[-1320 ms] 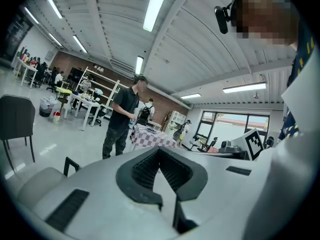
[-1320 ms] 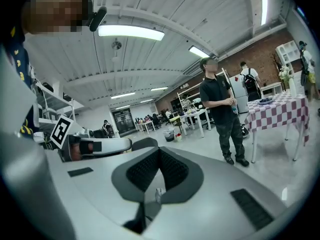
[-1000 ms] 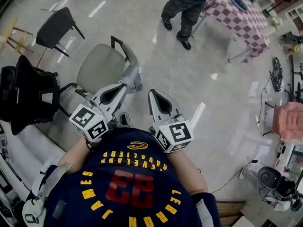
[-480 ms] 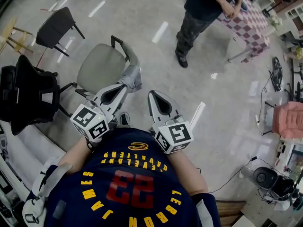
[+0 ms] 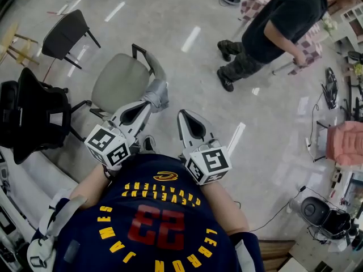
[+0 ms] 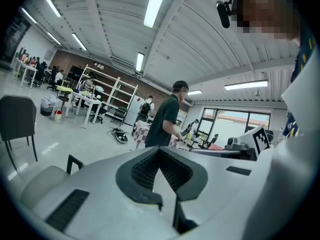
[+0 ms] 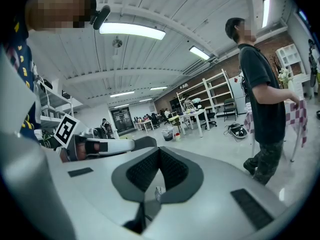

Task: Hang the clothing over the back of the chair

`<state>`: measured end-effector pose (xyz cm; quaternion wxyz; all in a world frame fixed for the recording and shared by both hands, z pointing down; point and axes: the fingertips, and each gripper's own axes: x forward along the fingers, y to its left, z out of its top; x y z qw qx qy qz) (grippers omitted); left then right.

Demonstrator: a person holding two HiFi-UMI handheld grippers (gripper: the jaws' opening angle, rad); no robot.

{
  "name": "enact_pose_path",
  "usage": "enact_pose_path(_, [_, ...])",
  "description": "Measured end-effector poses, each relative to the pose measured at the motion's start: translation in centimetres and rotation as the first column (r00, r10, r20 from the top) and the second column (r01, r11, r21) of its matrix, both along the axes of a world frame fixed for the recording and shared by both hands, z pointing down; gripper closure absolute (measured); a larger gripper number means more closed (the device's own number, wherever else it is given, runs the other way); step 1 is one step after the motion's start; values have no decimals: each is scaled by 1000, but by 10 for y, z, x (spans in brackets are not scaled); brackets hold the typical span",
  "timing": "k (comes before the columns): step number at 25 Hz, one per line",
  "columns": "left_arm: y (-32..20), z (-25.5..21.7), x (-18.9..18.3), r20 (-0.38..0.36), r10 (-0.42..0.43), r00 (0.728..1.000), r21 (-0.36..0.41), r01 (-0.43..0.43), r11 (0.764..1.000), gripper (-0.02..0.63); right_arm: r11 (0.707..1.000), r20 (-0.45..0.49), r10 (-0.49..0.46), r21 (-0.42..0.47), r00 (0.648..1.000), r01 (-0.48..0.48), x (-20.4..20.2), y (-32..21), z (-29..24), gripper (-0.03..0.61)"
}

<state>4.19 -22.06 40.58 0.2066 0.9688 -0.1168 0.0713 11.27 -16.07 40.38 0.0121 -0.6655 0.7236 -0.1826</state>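
Observation:
A beige office chair [image 5: 119,81] with a black armrest stands just beyond my left gripper [image 5: 160,93], whose tip hangs over the chair's near edge. That chair's seat [image 6: 42,181] also shows low at the left of the left gripper view. My left gripper [image 6: 160,151] is shut with nothing between its pads. My right gripper [image 5: 182,113] hovers beside it over bare floor, and its jaws [image 7: 160,151] meet at the tip with nothing in them. A navy jersey [image 5: 159,220] with yellow lettering and a red number lies over the person's chest below both grippers.
A person in dark clothes [image 5: 272,27] bends beside a checkered table [image 5: 311,45] at the upper right. A black chair [image 5: 67,32] and a black office chair [image 5: 34,112] stand to the left. A pink seat [image 5: 346,143] and cables lie at the right.
The person in dark clothes has walked from the top middle to the right and now leans at the checkered table. Both grippers have kept still.

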Motion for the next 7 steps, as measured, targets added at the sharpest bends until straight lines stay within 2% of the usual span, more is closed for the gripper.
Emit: enact_pose_path(7, [-13, 11, -6, 19, -13, 1000, -9, 13, 1000, 611, 1000, 6, 2, -9, 1000, -2, -3, -8, 6, 570])
